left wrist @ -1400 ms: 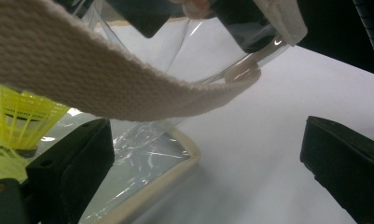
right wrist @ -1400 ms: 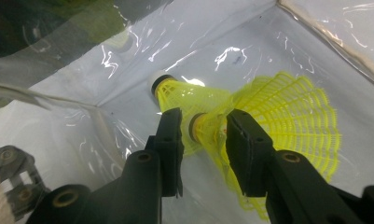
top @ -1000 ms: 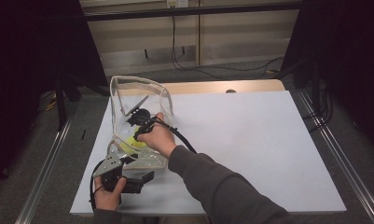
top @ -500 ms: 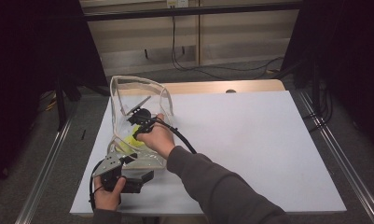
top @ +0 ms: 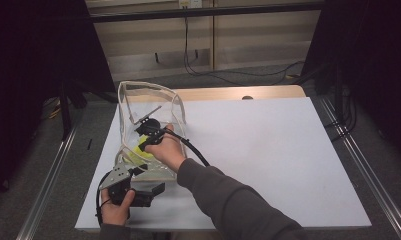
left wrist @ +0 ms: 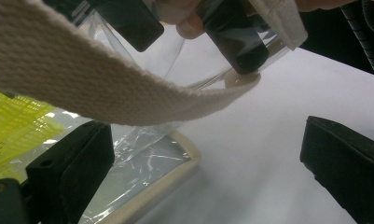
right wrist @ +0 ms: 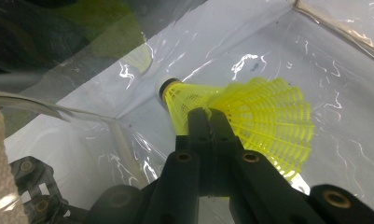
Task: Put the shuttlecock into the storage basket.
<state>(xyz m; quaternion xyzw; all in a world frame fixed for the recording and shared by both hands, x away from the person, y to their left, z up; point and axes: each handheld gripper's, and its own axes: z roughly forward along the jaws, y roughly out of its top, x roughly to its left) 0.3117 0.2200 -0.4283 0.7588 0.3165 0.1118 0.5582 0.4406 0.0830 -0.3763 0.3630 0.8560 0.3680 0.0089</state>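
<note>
No legible text, label, brand, number or sign is showing on any surface in the high view or either gripper view.

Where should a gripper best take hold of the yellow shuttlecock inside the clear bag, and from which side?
Probably on the mesh skirt of the shuttlecock, coming down through the open top of the clear bag. It lies on its side, so thin jaws can pinch the skirt wall, as the right gripper does; the small rounded head would likely slip.
</note>
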